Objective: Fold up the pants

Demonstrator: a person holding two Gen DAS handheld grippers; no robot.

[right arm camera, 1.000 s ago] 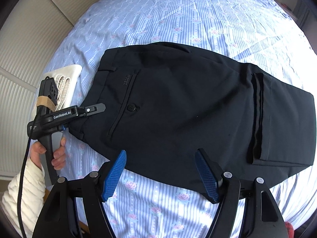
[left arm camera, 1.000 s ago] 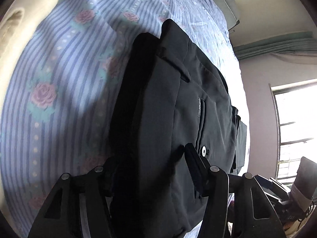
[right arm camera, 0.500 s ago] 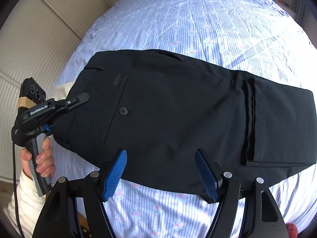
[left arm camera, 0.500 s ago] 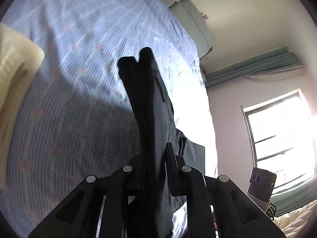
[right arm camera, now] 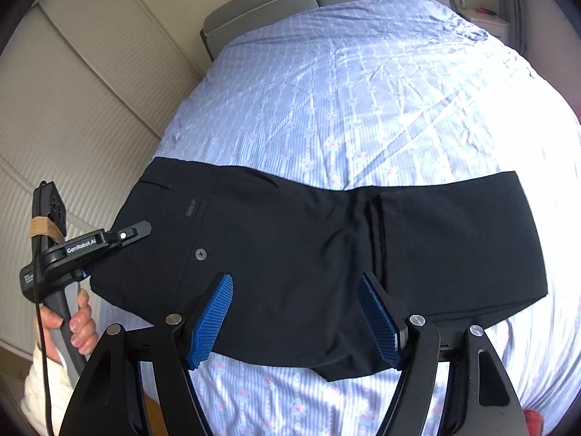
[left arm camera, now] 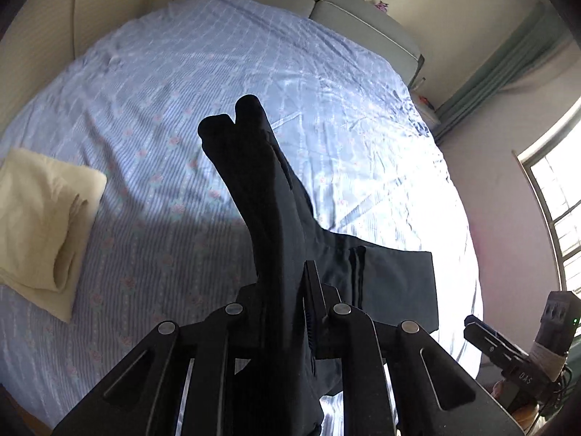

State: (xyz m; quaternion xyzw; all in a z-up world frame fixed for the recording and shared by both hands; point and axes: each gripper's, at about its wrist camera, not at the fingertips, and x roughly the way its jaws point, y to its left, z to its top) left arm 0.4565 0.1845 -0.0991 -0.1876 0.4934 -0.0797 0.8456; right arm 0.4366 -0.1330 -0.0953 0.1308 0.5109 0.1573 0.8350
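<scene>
Black pants (right arm camera: 308, 254), folded lengthwise with the legs doubled back, lie across the blue floral bed. My left gripper (left arm camera: 290, 290) is shut on the waistband end of the pants (left arm camera: 268, 218) and lifts it off the bed; it also shows in the right wrist view (right arm camera: 138, 230) at the left edge of the pants. My right gripper (right arm camera: 296, 312) is open and empty, with blue pads (right arm camera: 212, 319), hovering above the near edge of the pants. The folded leg end (right arm camera: 472, 239) rests flat at the right.
A folded cream towel (left arm camera: 40, 225) lies on the left of the bed. The grey headboard (right arm camera: 312, 3) is at the far end. White closet doors (right arm camera: 72, 116) stand left of the bed. A window (left arm camera: 559, 210) is on the right wall.
My left gripper closed on the waistband end and raised it, tilting up so the far bed shows. My right gripper stayed open and pulled back a little.
</scene>
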